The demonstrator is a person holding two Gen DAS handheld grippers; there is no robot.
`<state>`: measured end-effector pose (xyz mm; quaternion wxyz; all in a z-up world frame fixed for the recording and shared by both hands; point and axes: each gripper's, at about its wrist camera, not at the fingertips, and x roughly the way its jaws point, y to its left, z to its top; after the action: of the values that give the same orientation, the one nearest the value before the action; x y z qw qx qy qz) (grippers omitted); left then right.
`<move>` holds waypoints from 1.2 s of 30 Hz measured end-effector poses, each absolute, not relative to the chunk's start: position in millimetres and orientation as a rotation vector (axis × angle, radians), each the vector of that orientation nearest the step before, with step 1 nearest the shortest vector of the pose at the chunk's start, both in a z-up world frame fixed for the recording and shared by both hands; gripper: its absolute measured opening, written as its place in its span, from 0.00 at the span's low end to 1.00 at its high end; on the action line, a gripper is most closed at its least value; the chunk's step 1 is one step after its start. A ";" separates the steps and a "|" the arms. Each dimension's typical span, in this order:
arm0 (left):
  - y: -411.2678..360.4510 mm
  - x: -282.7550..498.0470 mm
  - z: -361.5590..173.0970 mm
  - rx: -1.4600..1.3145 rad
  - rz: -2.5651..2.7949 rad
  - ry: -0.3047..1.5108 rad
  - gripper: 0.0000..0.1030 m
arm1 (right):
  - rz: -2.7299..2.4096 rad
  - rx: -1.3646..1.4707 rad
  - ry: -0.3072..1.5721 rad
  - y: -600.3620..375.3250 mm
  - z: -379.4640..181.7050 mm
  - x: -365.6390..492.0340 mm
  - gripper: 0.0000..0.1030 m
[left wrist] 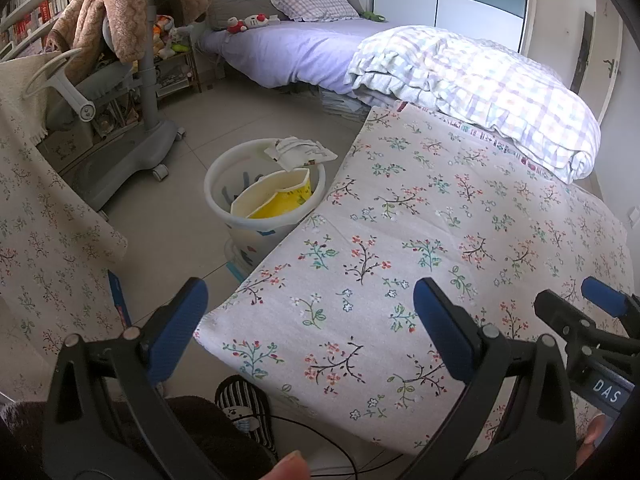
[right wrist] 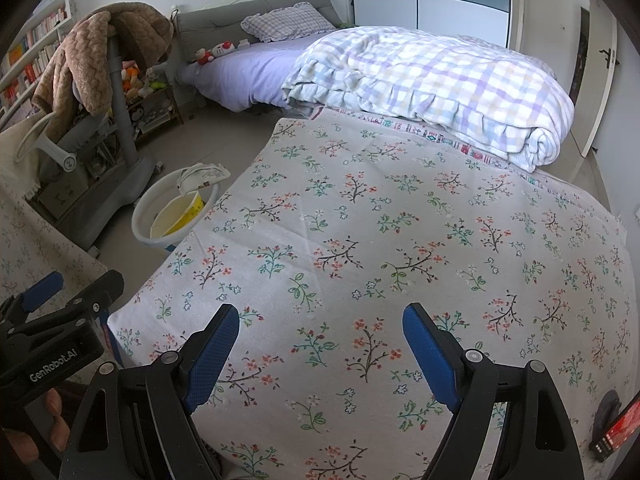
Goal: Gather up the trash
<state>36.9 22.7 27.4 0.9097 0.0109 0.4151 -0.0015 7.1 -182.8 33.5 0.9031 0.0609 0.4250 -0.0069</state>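
At far left, draped over a second surface: cream cloth (left wrist: 44, 216) with the same small floral sprigs. Behind it, a grey wheeled stand (left wrist: 148, 80) hung with a brown quilted plush garment (left wrist: 124, 4).

On the tiled floor, just beside the table's left edge: round white plastic waste bin (left wrist: 224, 184). Inside, tilted, a crushed yellow and cream paper carton (left wrist: 276, 196); resting across the far rim, a crumpled white printed paper wrapper (left wrist: 300, 152).

Low in the left wrist view: left gripper (left wrist: 310, 330), black with blue pads, spread wide and holding nothing, poised over the table's near left corner and the floor gap.

Centre to right: white floral-print tablecloth (right wrist: 360, 220) covering the table. Over its near part, right gripper (right wrist: 320, 354), blue-padded fingers wide apart, nothing between them.

Beyond the table's far edge: folded lilac and pastel checked quilt (right wrist: 440, 80) on a lavender-sheeted bed (right wrist: 248, 72).
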 end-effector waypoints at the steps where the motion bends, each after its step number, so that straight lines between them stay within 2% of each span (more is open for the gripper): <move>1: 22.9 37.6 27.8 0.023 -0.005 0.856 0.99 | -0.014 0.126 0.878 -182.7 33.4 7.1 0.83; 36: 23.4 37.9 30.8 0.020 -0.001 0.852 0.99 | -0.013 0.124 0.871 -181.0 32.9 7.9 0.83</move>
<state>37.9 23.4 30.8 0.9105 0.0097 0.4134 -0.0003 7.9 -181.0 32.9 0.9048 0.0599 0.4216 -0.0064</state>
